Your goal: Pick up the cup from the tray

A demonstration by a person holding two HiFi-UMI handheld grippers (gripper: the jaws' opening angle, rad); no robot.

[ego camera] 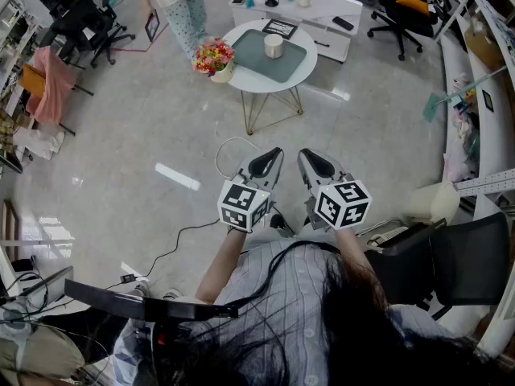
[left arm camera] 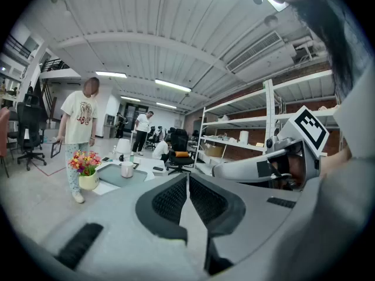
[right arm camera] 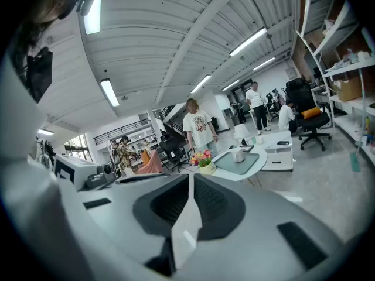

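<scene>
Approach stage: left gripper (ego camera: 267,162) and right gripper (ego camera: 316,164) are both closed and empty, well short of the cup (ego camera: 273,46) on its tray (ego camera: 294,59) — next, advance and open one.

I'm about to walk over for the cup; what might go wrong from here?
A cable loops on the floor between you and the table: a trip hazard. The flower pot sits at the table's edge beside the tray; a reach for the cup might knock it. The left gripper and right gripper are shut; one must open first.

Cup (ego camera: 273,46) on tray (ego camera: 283,67) on table (ego camera: 253,85)
</scene>
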